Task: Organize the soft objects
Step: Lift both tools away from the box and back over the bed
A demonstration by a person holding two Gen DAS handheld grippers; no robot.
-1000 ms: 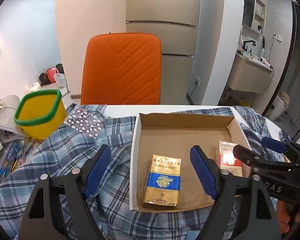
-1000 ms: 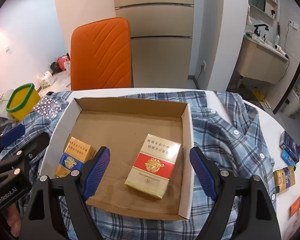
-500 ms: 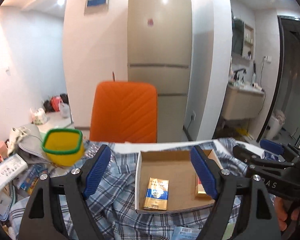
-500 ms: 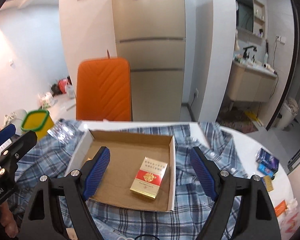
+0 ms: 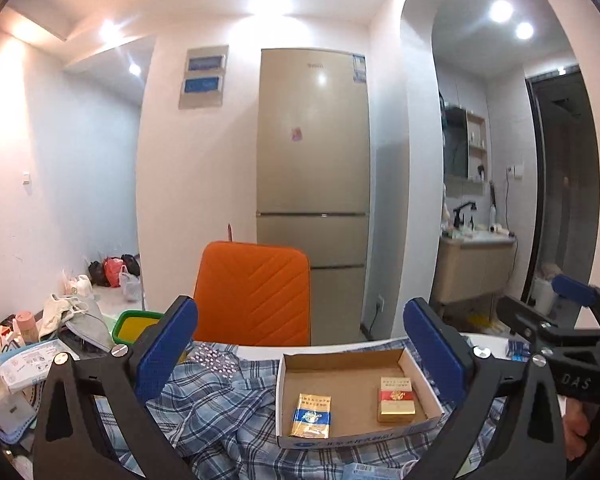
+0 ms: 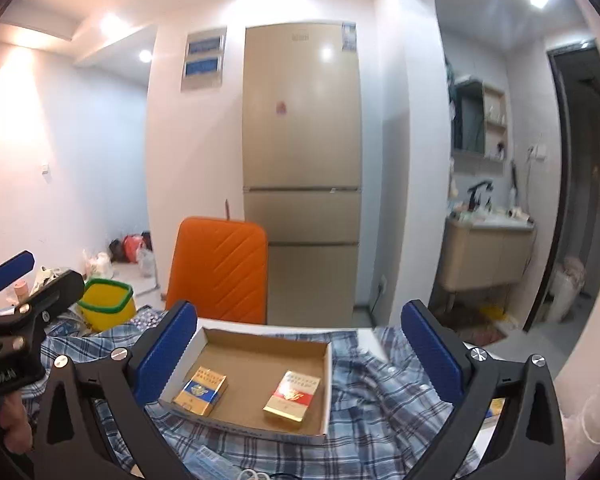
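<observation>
A blue plaid shirt (image 5: 220, 412) lies rumpled across the table, its folds bunched under and around a shallow cardboard tray (image 5: 352, 360). Two packs lie flat in the tray, well apart: a gold-and-blue pack (image 5: 311, 415) on the left, a gold-and-red pack (image 5: 396, 401) on the right. Both tongs hang in the air on the near side of the table. The left gripper (image 5: 300, 354) has its blue pads spread wide, holding nothing. The right gripper (image 6: 298, 352) is just as wide apart, touching nothing. Beyond the table stand an orange chair (image 5: 254, 292) and a yellow bin (image 6: 107, 302).
</observation>
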